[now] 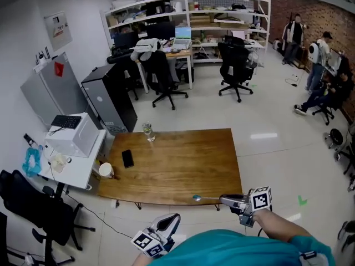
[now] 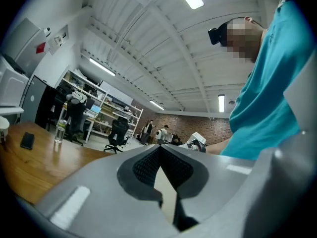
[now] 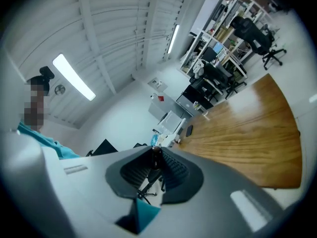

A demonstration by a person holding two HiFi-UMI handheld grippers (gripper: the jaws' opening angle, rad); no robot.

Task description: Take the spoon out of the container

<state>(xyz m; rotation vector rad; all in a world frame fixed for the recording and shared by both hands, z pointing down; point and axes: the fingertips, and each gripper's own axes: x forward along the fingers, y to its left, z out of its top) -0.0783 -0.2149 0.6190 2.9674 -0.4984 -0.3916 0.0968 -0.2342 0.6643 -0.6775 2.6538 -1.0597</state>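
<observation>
My right gripper (image 1: 224, 199) is shut on the handle of a metal spoon (image 1: 205, 198), which lies level over the near edge of the wooden table (image 1: 183, 159), bowl pointing left. In the right gripper view the spoon (image 3: 154, 158) shows end-on, pinched between the dark pads of the right gripper (image 3: 155, 152). A white cup (image 1: 105, 170) stands at the table's left edge, far from the spoon. My left gripper (image 1: 171, 221) hangs below the table's near edge, shut with nothing in it; in its own view the left gripper (image 2: 159, 150) has its pads meeting at the tips.
A black phone (image 1: 127, 158) and a clear bottle (image 1: 147, 131) sit on the left part of the table. A white side desk (image 1: 75, 165) and a black chair (image 1: 33, 204) stand to the left. Office chairs, desks, shelves and several people fill the back.
</observation>
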